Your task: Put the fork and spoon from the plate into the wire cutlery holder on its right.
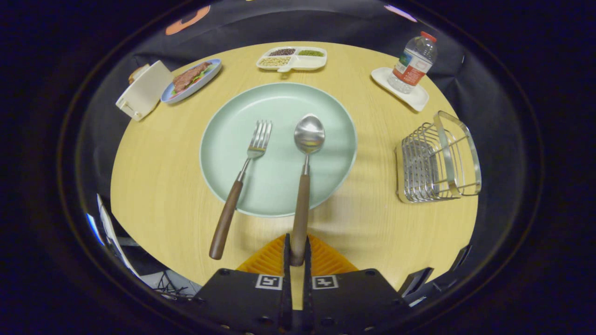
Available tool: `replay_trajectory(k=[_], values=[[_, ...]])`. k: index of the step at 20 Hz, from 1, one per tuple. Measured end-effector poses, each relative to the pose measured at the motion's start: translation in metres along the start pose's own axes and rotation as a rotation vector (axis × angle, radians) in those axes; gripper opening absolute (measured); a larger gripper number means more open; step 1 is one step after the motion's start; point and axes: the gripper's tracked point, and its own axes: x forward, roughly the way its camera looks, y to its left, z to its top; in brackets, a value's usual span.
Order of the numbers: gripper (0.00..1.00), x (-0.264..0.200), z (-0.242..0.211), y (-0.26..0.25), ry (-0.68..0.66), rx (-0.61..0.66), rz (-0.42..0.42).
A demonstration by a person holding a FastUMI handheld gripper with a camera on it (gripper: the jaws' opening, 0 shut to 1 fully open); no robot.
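Note:
A pale green plate (223,153) lies in the middle of the round wooden table. On it rest a fork (237,186) and a spoon (305,172), both with steel heads and brown wooden handles that stick out over the plate's near rim. My gripper (296,253) is shut on the spoon, its two fingers pressing the end of the handle from both sides. The fork lies to the left of the fingers, untouched. The wire cutlery holder (437,160) stands on the table to the right of the plate, with nothing inside it.
Beyond the plate sit a divided white dish of beans (292,58), a blue plate of food (192,79), a white box (143,90) and a water bottle (413,63) on a white coaster. The table's near edge runs just below the fingers.

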Motion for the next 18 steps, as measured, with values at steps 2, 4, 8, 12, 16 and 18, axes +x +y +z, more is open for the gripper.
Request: replay_trajectory(k=[2,4,8,12,16,18], values=[[0.08,-0.001,-0.001,0.001,0.014,0.003,0.009],[0.01,-0.003,0.0,-0.001,0.016,0.013,0.014],[0.01,-0.013,0.001,-0.002,0.005,0.023,0.038],[0.0,-0.036,0.012,-0.004,-0.024,0.038,0.068],[0.0,-0.057,0.021,-0.008,-0.046,0.059,0.09],[0.0,-0.066,0.026,-0.009,-0.057,0.069,0.102]])
